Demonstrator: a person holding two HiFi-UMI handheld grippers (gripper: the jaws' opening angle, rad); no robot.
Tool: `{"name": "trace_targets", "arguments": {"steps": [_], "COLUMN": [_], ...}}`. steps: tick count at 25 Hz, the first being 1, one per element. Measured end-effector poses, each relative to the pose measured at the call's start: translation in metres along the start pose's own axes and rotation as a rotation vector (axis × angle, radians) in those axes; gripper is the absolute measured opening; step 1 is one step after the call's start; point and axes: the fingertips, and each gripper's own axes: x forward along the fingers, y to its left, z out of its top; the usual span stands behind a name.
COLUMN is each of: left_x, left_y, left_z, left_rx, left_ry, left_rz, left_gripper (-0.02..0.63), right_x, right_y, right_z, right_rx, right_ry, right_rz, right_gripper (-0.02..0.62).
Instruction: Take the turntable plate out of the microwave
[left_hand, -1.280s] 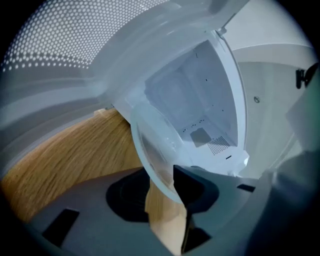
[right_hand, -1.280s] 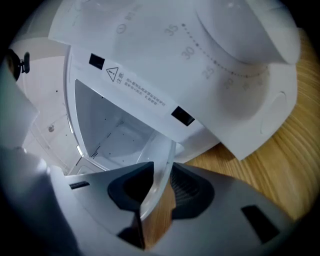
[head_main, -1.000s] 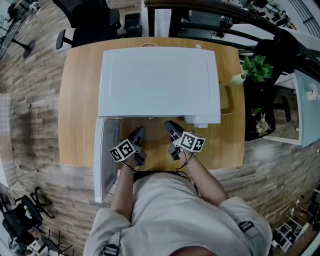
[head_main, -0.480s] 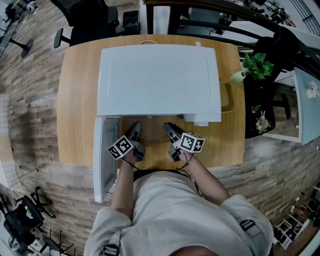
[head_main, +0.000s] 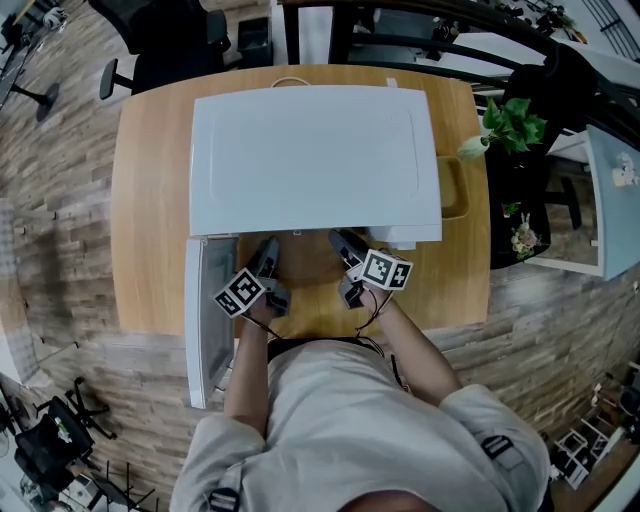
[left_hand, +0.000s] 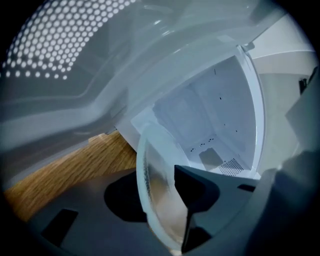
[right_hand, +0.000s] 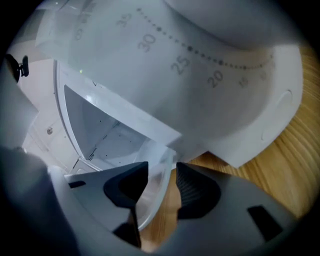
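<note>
Overhead, a white box-shaped microwave (head_main: 315, 160) sits mid-way on the rounded wooden desk (head_main: 150, 200), its door (head_main: 205, 320) swung open toward the front left edge. The left gripper (head_main: 268, 250) and right gripper (head_main: 345, 245) are at its mouth. In the left gripper view, the clear round glass turntable plate (left_hand: 157, 200) has its rim between parted jaws, just outside the cavity over the desk. In the right gripper view, the jaws have just been opening and stand apart round that rim.
</note>
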Motion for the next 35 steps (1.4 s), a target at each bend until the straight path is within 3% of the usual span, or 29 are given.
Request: {"name": "trace_targets", "arguments": {"steps": [9, 21, 29, 35], "left_x": [0.006, -0.01, -0.02, -0.022], "left_y": [-0.002, -0.004, -0.01, -0.007], "left_z": [0.005, -0.004, -0.009, -0.014], "left_rx": [-0.014, -0.034, 0.004, -0.025], "left_ry": [-0.031, -0.041, -0.044, -0.034], "left_rz": [-0.023, -0.042, -0.047, -0.041], "left_gripper": [0.15, 0.132, 0.123, 0.123], "right_x": [0.006, -0.007, -0.019, -0.019], "right_y": [0.006, 0.01, 0.007, 0.009], "right_z": [-0.004, -0.007, -0.014, -0.019], "right_rx": [0.036, 0.009, 0.015, 0.03], "right_ry": [-0.022, -0.039, -0.042, -0.04], "right_rz": [0.009, 0.026, 0.024, 0.039], "right_gripper": [0.12, 0.109, 0.107, 0.109]}}
